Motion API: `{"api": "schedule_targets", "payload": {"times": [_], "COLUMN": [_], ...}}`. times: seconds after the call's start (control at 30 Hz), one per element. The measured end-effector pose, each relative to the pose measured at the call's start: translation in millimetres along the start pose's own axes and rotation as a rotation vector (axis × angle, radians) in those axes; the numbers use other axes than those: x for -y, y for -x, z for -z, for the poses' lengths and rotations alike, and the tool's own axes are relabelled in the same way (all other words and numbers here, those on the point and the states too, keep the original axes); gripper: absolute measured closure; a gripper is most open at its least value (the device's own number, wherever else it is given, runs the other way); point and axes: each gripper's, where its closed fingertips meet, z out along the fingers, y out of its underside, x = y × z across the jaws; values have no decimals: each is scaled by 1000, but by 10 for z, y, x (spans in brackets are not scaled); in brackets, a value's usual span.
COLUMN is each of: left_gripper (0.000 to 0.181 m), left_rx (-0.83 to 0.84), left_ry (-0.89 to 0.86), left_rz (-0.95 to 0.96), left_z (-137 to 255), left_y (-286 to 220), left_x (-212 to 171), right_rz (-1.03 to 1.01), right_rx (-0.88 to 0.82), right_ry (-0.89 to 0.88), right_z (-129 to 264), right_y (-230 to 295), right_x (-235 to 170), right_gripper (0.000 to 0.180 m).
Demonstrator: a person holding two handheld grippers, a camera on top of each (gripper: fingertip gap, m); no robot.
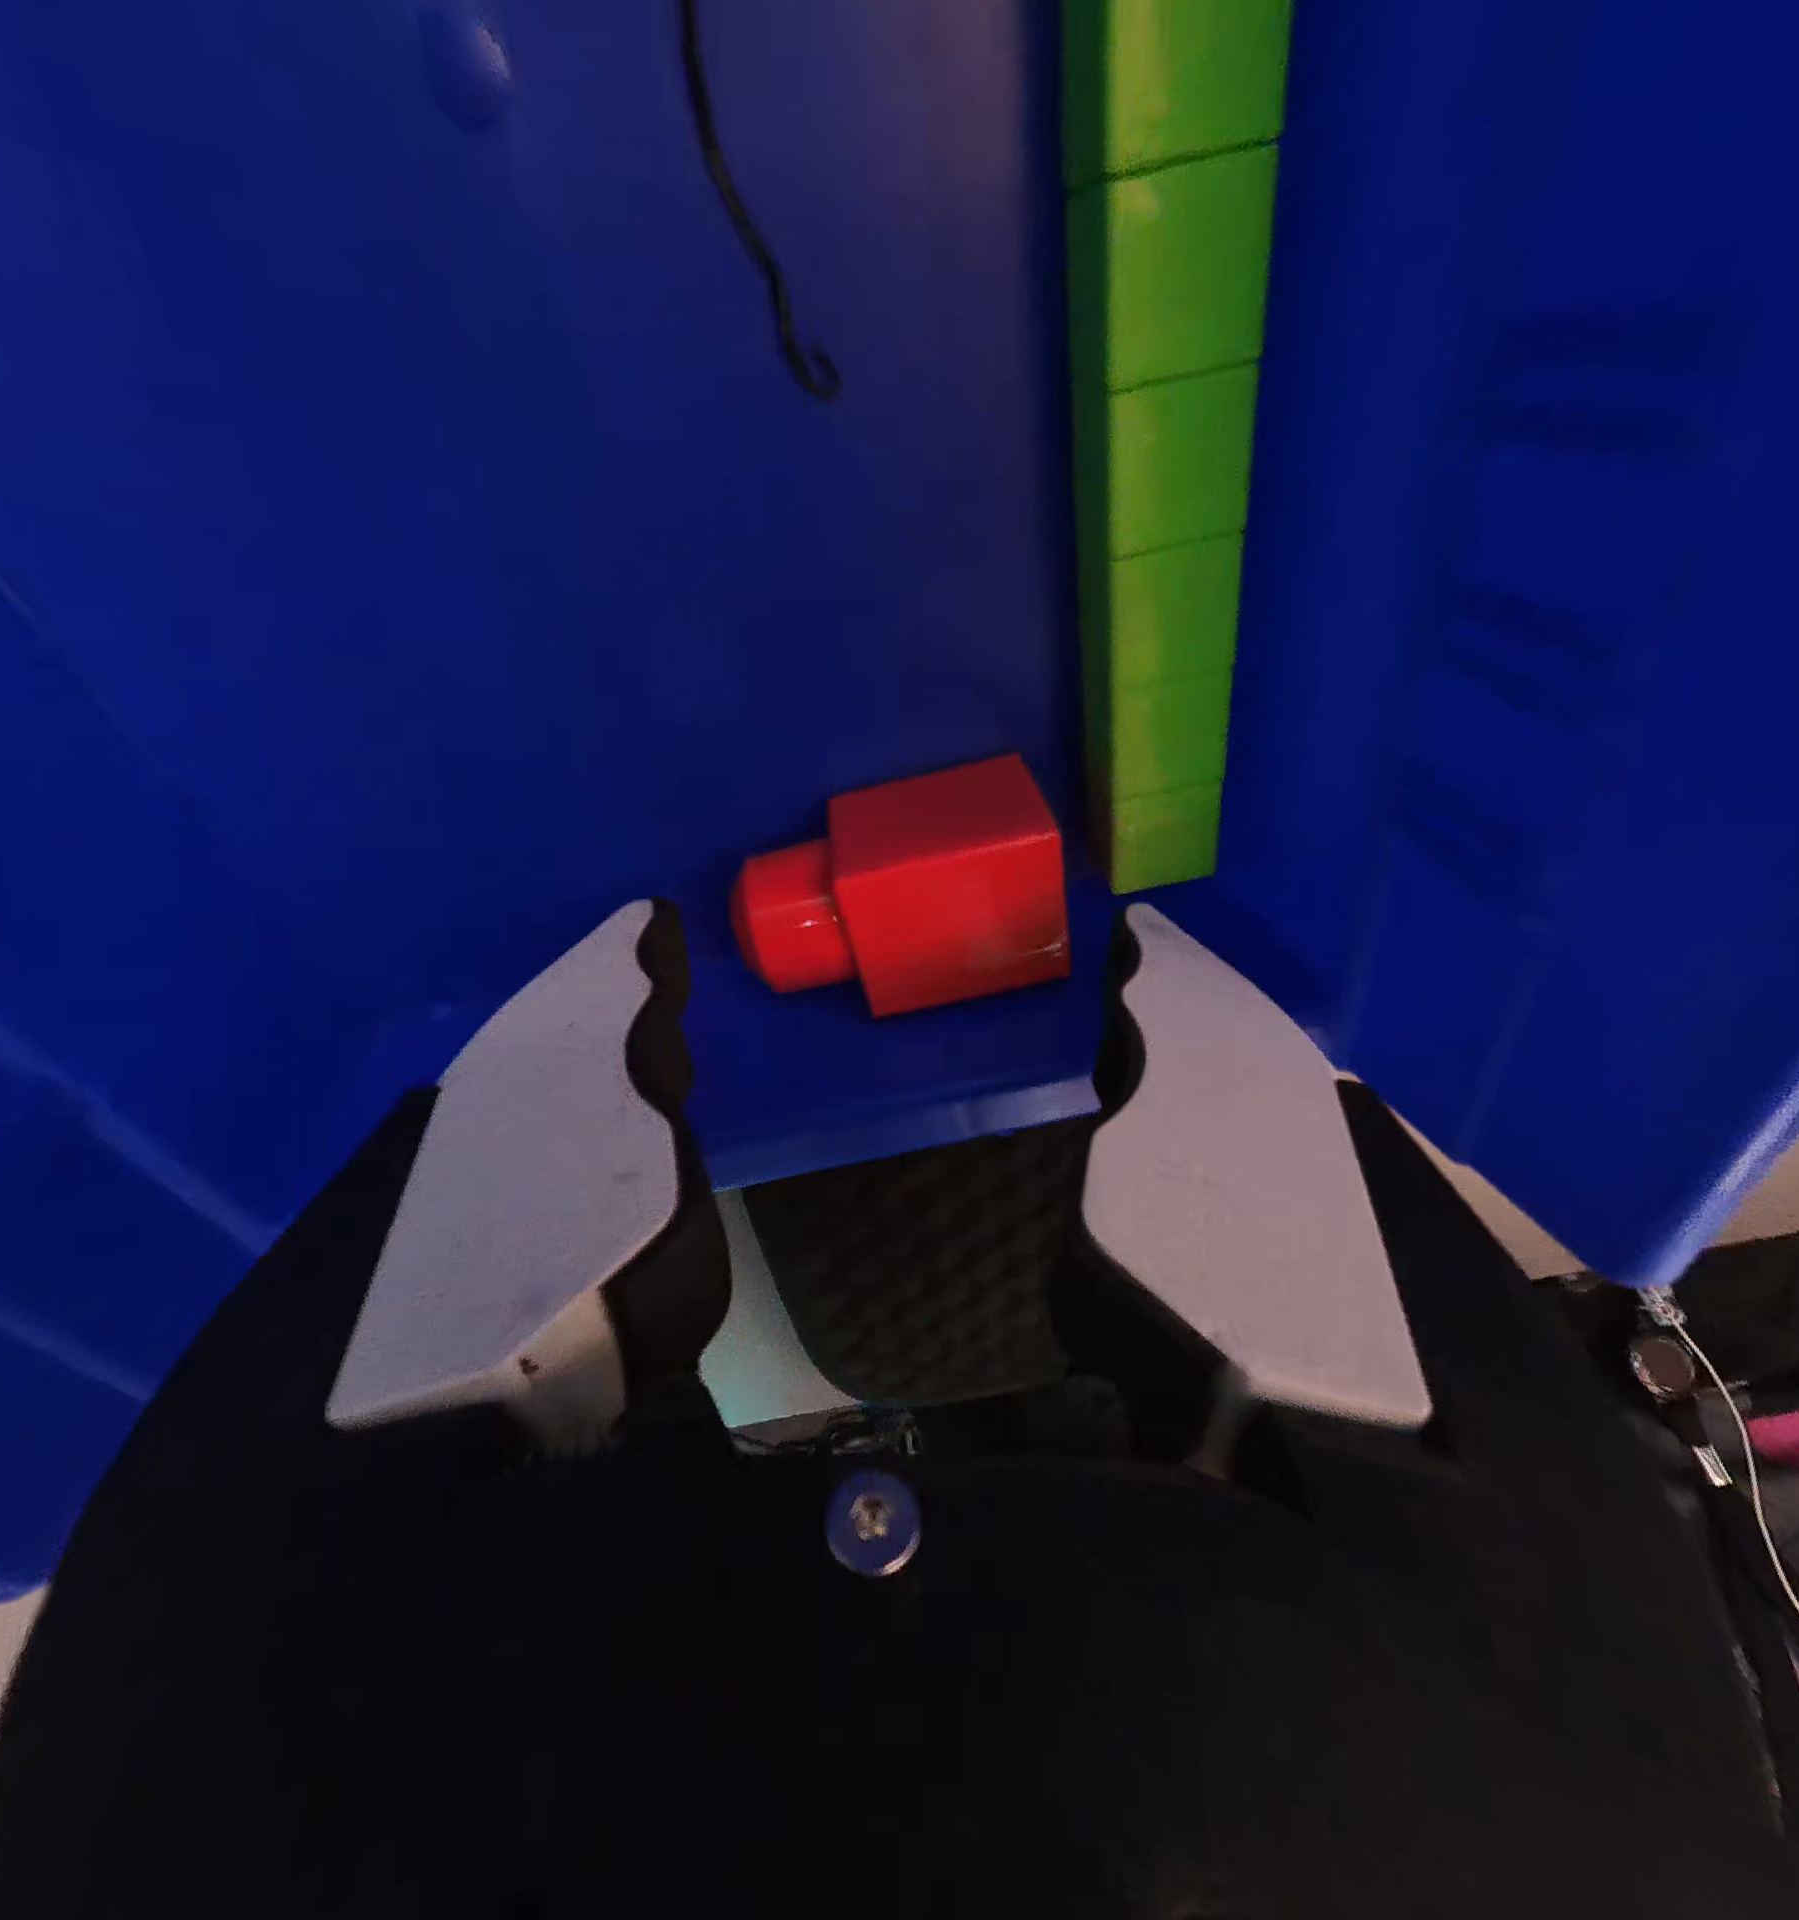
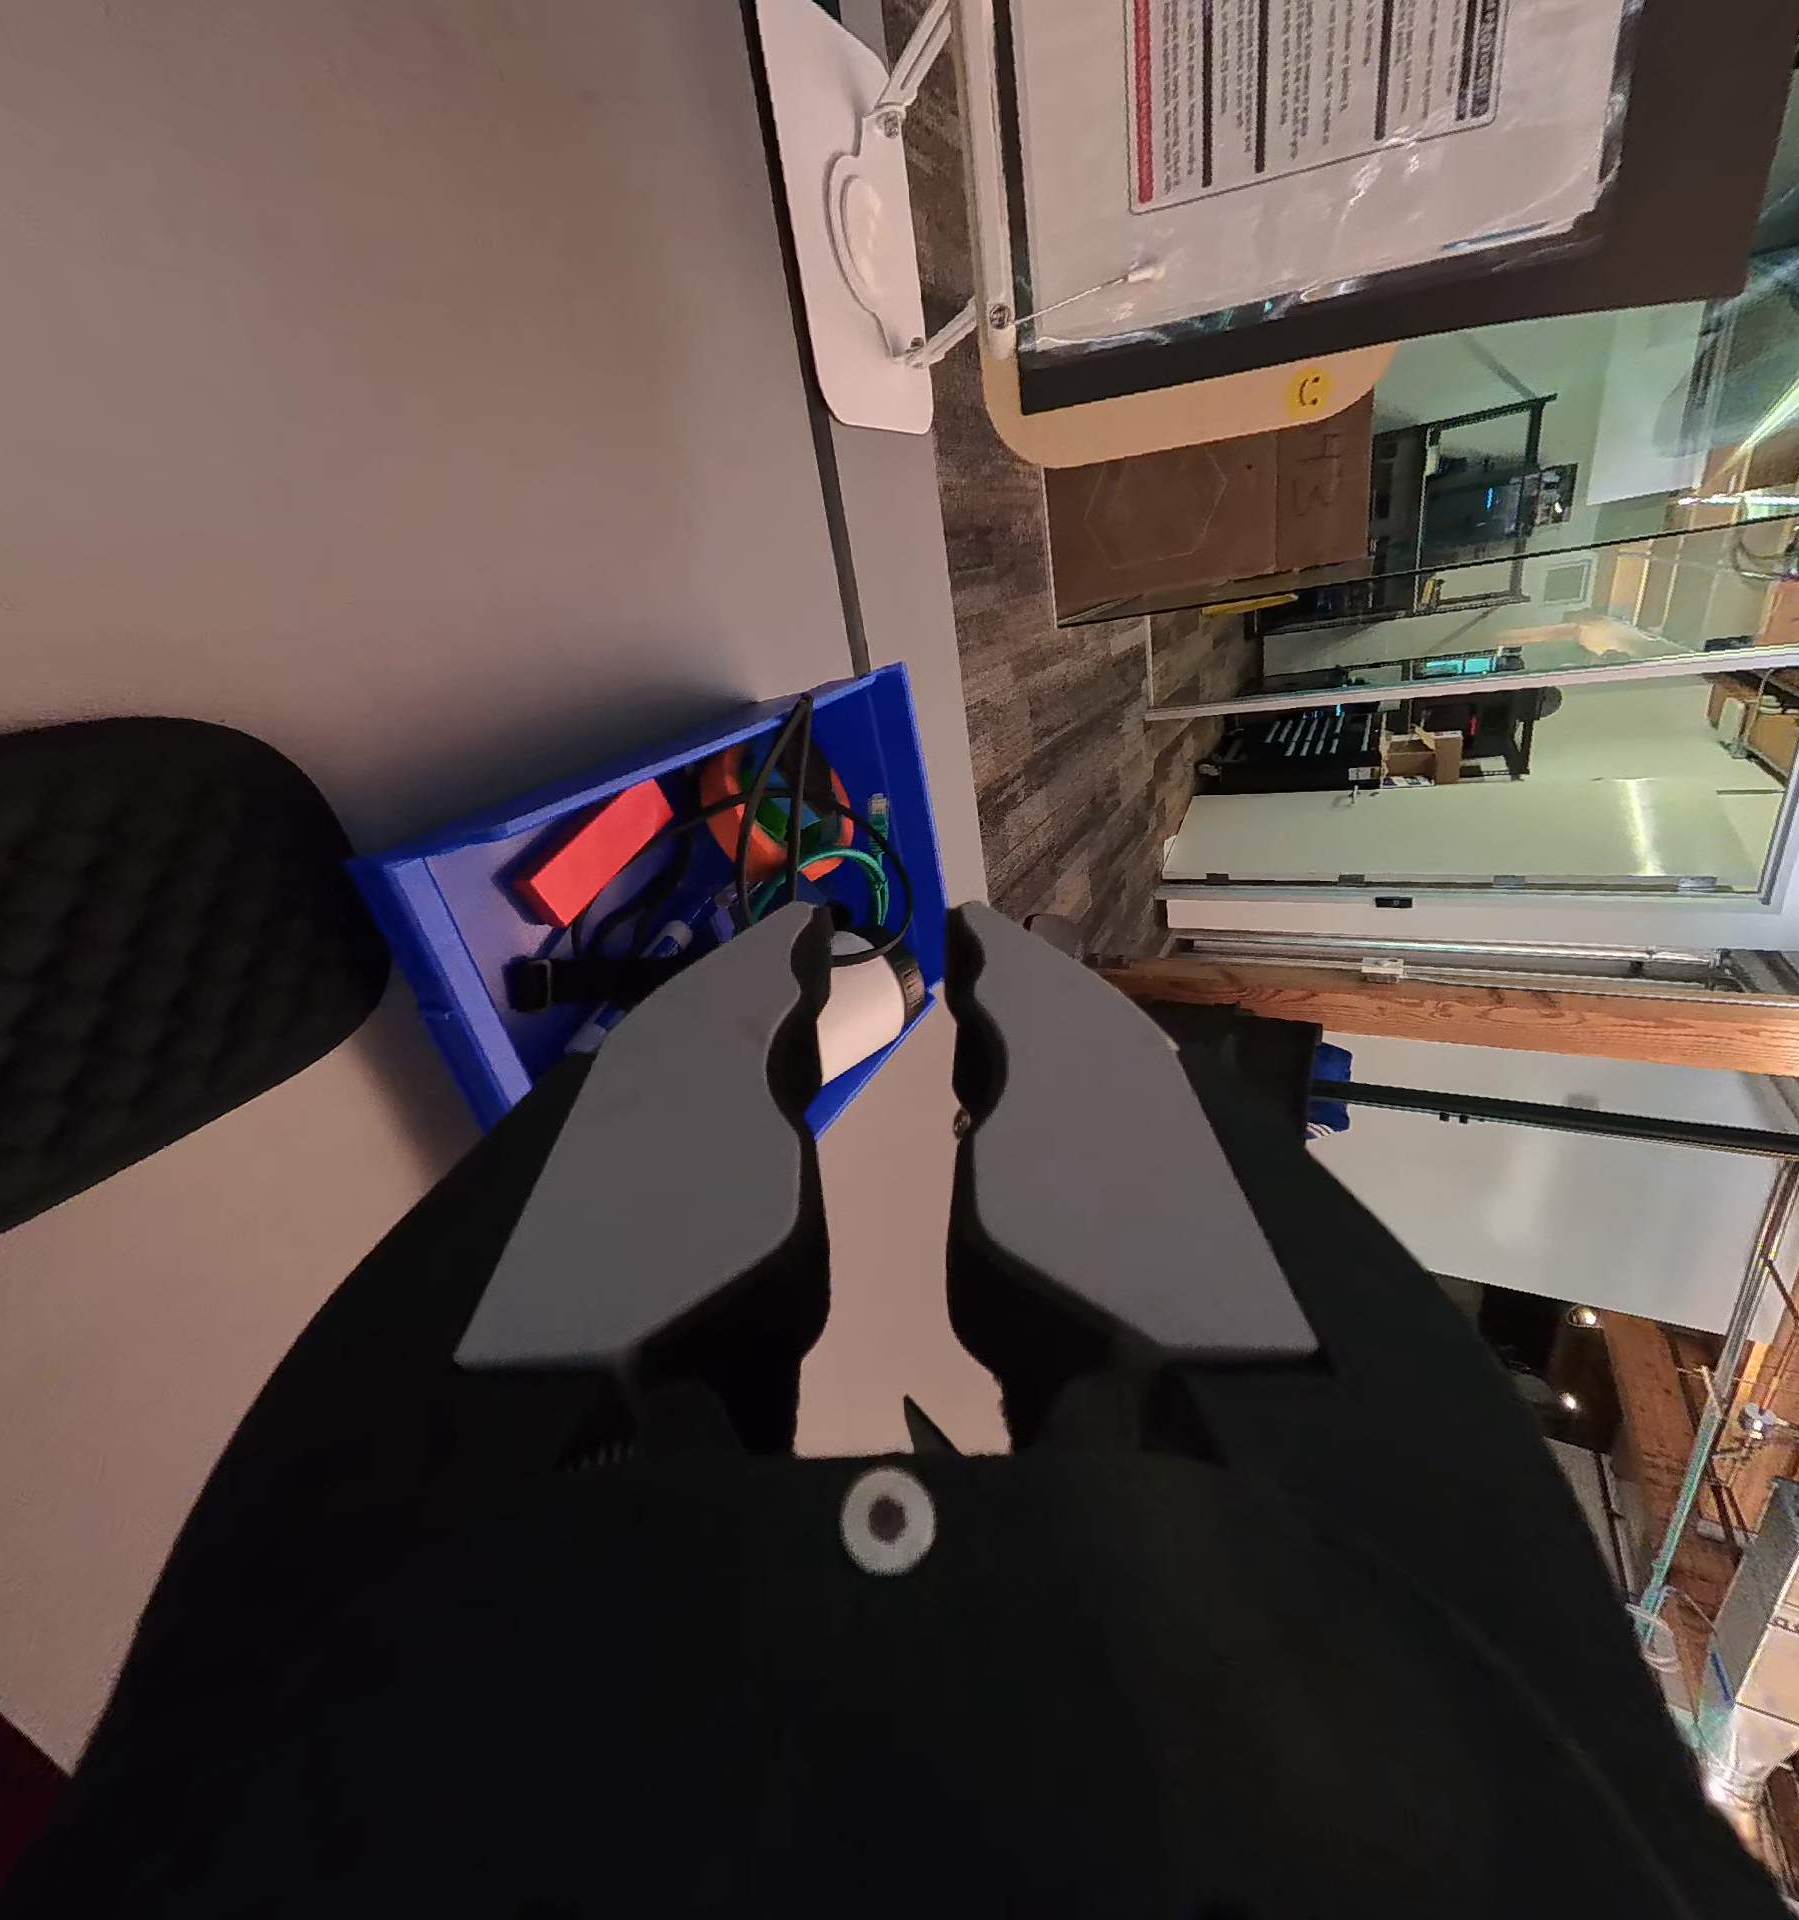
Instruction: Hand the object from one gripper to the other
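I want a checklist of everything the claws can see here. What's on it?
Surface: pale table under a blue bin.
Job's things: red block lying in a blue bin, just ahead of the left claw; not gripped.
Clutter: green strip beside the block; red bar, orange ring, white cylinder in the bin.
Grippers: left claw open; right claw open, empty.
Cables: black cord; black cable and green cable.
Surroundings: black chair, wood floor, glass wall.
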Motion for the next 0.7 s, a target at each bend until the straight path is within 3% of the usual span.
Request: {"api": "schedule_targets", "payload": {"times": [0.1,0.3,0.43,0.53,0.6,0.7], "left_gripper": [115,116,117,116,116,117], "left_rx": [5,-46,-100,-171,-298,-724], "left_ry": [46,51,-36,-251,-509,-908], "left_rz": [15,21,8,-16,-66,-217], "left_z": [-48,-52,170,559,916,1515], "left_y": [2,-16,5,-22,-207,-890], "left_x": [-36,-32,-13,53,66,-218], "right_rz": [-5,-2,4,-34,-111,-216], "right_rx": [7,11,8,-28,-68,-107], "right_ry": [-1,21,39,-8,-118,-378], "right_z": [2,14,9,0,-19,-40], "right_y": [37,112,171,219,300,568], "right_x": [-31,-129,-181,-114,59,522], "right_gripper": [159,161,161,160,160,159]}}
